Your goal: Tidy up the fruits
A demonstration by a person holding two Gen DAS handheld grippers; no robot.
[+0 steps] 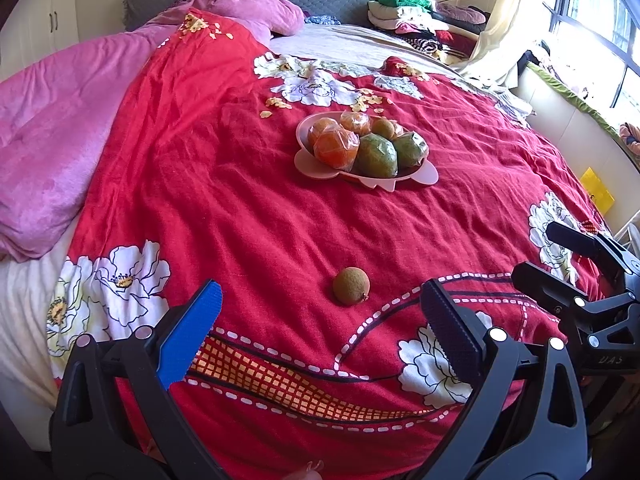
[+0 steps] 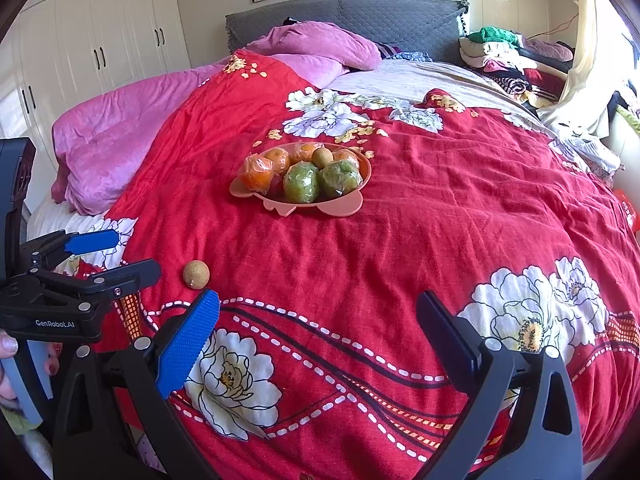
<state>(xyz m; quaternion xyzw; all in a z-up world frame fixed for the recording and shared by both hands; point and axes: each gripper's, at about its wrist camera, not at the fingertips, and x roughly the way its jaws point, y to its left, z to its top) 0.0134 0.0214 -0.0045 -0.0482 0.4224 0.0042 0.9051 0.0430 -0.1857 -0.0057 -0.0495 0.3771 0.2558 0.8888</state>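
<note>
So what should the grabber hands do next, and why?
Probably the left gripper should ease forward and close on the little brown fruit. It lies alone on the red bedspread, right ahead of that gripper's open jaws, while the other fruits already sit on the pink plate. The right gripper is open too, but farther off.

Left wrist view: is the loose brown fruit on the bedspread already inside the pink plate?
No, the brown fruit lies alone on the red bedspread, well short of the pink plate holding the wrapped fruits.

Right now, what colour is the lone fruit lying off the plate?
Brownish-tan, a small round fruit on the red floral bedspread; clearest in the left wrist view.
</note>
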